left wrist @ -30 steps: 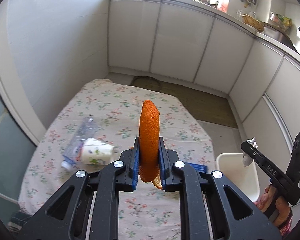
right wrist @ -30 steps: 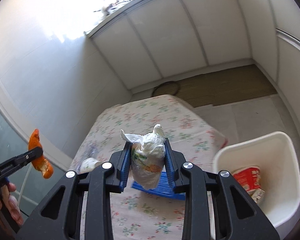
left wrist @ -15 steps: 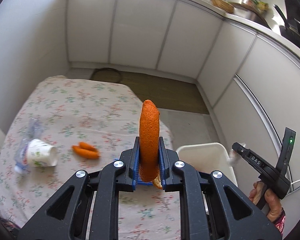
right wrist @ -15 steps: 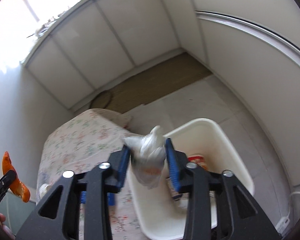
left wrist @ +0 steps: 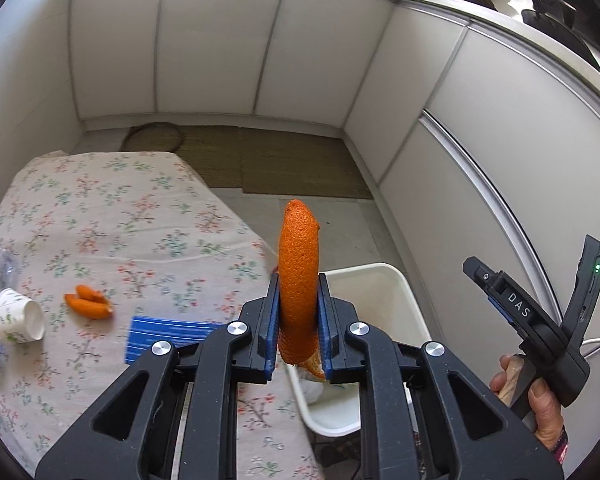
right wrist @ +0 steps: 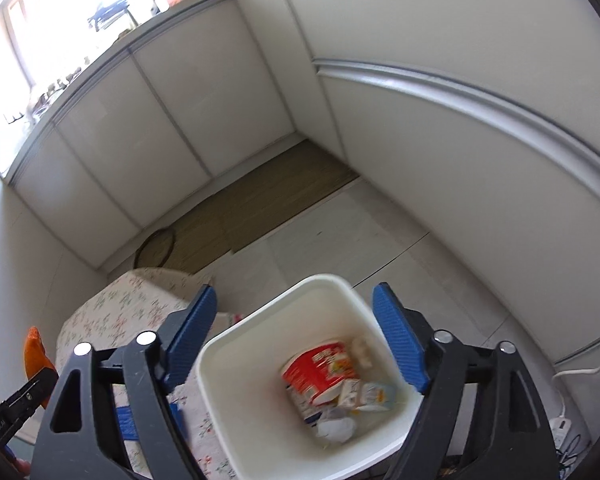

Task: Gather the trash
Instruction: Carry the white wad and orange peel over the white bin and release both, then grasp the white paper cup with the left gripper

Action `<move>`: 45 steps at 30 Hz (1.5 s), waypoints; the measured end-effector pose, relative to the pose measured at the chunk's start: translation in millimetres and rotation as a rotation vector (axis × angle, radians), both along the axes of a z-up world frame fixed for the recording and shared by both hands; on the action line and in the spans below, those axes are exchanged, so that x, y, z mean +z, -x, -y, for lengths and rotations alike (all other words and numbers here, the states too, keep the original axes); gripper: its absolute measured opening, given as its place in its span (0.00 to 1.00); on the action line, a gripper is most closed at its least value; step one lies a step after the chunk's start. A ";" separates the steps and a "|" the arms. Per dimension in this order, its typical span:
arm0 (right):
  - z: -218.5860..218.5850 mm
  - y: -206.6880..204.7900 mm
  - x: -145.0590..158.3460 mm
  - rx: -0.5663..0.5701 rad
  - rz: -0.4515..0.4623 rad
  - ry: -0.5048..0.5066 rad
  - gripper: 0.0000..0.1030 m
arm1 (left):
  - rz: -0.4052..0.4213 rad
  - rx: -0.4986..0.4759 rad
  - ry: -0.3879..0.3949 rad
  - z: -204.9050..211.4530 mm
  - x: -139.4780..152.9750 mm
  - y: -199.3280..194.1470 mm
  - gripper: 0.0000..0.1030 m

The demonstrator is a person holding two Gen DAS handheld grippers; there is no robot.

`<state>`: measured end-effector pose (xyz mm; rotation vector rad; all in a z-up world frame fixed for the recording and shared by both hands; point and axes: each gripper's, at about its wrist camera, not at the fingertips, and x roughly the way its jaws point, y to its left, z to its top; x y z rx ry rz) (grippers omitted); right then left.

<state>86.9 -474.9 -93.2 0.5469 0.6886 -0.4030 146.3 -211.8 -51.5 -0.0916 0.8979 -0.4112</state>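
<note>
My left gripper (left wrist: 299, 322) is shut on a long orange peel (left wrist: 299, 272) and holds it upright above the table's right edge, beside the white trash bin (left wrist: 384, 276). My right gripper (right wrist: 296, 340) is open and empty above the bin (right wrist: 220, 364). Inside the bin lie a red cup (right wrist: 320, 372), a crumpled white bag (right wrist: 336, 426) and small wrappers. On the floral tablecloth (left wrist: 100, 216) lie another orange peel (left wrist: 88, 302), a paper cup (left wrist: 18, 322), a clear plastic bottle (left wrist: 0, 268) and a blue packet (left wrist: 168, 338).
The bin stands on the tiled floor against the table's right side. White cabinet fronts (left wrist: 220, 40) close in the far and right sides. A brown mat (left wrist: 284, 164) lies on the floor beyond the table. The right gripper also shows in the left wrist view (left wrist: 532, 312).
My right gripper swung over the bin, opened, and let the white bag drop in. My left gripper carried the orange peel to the right, toward the bin.
</note>
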 end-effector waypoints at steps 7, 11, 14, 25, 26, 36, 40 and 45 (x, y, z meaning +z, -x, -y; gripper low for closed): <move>2.1 8.7 11.5 -0.063 0.005 0.107 0.82 | -0.014 -0.076 0.001 32.5 -7.0 5.3 0.16; 3.3 11.7 16.3 -0.097 -0.005 0.162 0.85 | -0.021 -0.126 0.001 52.7 -11.2 8.5 0.20; 3.5 15.4 20.6 -0.132 -0.007 0.209 0.88 | -0.014 -0.136 0.000 59.3 -10.5 10.8 0.26; -15.3 15.0 28.3 -0.132 -0.002 0.315 0.93 | 0.193 0.027 -0.133 35.6 7.5 24.9 0.88; -19.4 13.7 28.5 -0.122 -0.001 0.324 0.93 | 0.216 0.049 -0.147 30.8 9.0 26.3 0.90; -101.4 0.2 33.3 0.066 0.040 0.442 0.93 | 0.289 0.186 -0.242 -16.5 7.8 28.0 0.93; -130.6 -3.3 34.6 0.135 0.056 0.493 0.93 | 0.268 0.263 -0.247 -51.4 3.1 26.2 0.93; -166.3 -8.7 33.9 0.209 0.074 0.547 0.93 | 0.229 0.338 -0.252 -91.4 -4.6 23.1 0.93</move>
